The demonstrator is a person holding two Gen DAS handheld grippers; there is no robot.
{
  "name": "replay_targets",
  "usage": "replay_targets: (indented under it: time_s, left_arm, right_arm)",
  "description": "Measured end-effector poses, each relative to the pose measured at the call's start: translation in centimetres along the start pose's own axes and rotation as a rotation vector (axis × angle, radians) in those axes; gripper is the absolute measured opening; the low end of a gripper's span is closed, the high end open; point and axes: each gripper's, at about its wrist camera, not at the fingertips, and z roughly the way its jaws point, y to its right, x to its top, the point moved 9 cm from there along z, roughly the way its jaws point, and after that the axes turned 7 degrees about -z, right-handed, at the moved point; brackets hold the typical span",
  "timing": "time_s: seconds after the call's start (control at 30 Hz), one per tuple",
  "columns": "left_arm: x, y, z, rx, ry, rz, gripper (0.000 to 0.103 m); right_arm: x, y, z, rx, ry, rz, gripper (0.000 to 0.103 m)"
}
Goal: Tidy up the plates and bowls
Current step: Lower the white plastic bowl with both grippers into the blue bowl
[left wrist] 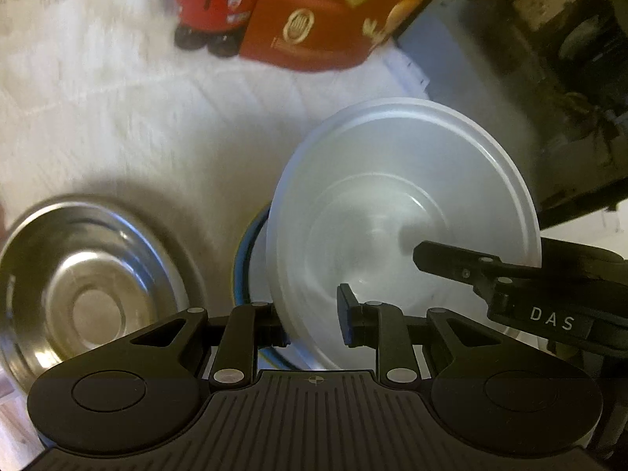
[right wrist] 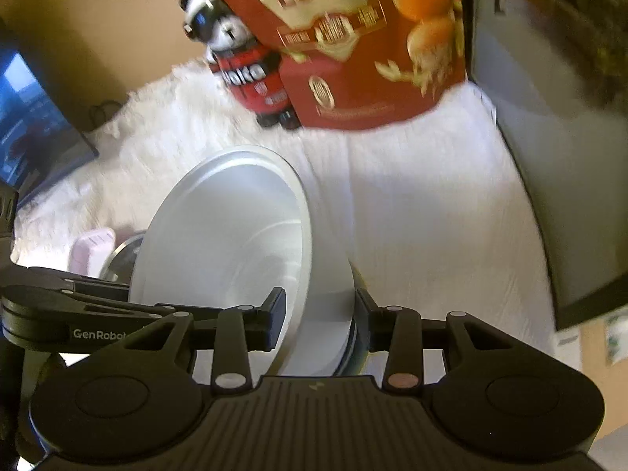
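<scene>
A translucent white bowl (left wrist: 400, 212) is tilted above the white cloth. My left gripper (left wrist: 314, 316) straddles its near rim, one finger inside and one outside. My right gripper (right wrist: 320, 320) straddles the opposite rim of the same bowl (right wrist: 231, 227), its fingers on either side of the wall. Each gripper shows in the other's view: the right one (left wrist: 490, 274) and the left one (right wrist: 78, 306). A blue-rimmed dish (left wrist: 245, 259) lies under the bowl. A steel plate (left wrist: 86, 286) lies flat at the left.
A red egg carton box (right wrist: 353, 47) and a panda toy in a red shirt (right wrist: 239, 55) stand at the back of the cloth. A dark cabinet (right wrist: 549, 157) borders the right side. A pink object (right wrist: 90, 251) lies beside the steel plate.
</scene>
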Motion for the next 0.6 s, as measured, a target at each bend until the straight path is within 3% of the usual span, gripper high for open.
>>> replay_targets:
  time_s: [0.2,0.6]
  left_arm:
    - [-0.1,-1.0,0.2,-0.008,0.009,-0.02,0.025]
    - [1.1,0.0,-2.7,-0.049,0.079,-0.055,0.026]
  right_arm:
    - [-1.2,0.4,2.0,-0.039,-0.041,-0.001,0.039]
    - [0.5,0.6,1.3,-0.05,0.016,-0.033,0.039]
